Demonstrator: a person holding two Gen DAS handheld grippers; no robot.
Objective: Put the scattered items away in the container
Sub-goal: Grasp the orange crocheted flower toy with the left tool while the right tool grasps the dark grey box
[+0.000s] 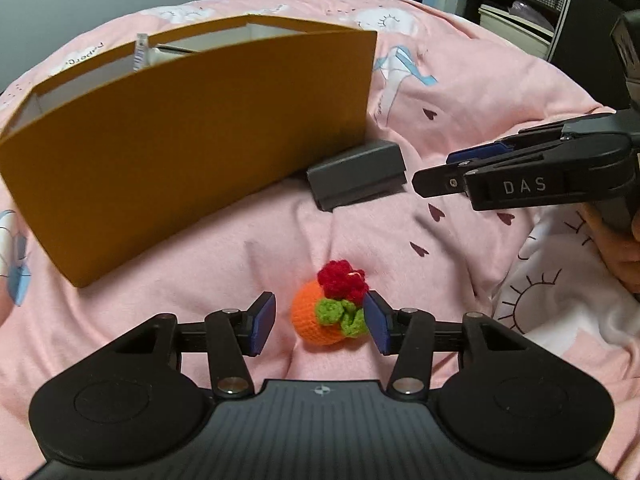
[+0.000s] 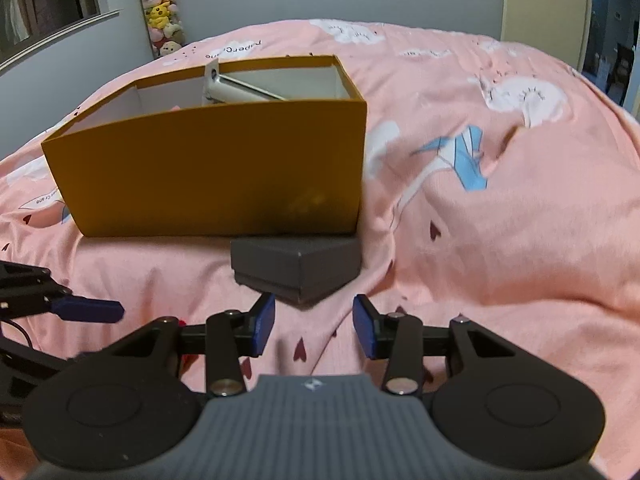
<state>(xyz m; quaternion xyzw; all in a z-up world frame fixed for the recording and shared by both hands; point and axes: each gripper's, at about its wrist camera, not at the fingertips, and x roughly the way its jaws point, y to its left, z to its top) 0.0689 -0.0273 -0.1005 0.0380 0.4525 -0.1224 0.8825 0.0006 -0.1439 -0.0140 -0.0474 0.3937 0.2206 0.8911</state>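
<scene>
Left claw (image 1: 320,322) spread, crocheted toy (image 1: 326,312) bracketed between pads, right pad touching leaves. Right claw (image 2: 314,326) spread, empty; dark box (image 2: 296,270) just ahead, corner-on.

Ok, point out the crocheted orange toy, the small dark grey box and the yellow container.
crocheted orange toy (image 1: 310,320), left wrist view, on its orange body.
small dark grey box (image 2: 296,266), right wrist view, on its lid.
yellow container (image 2: 216,172), right wrist view, on its near outer wall.
</scene>
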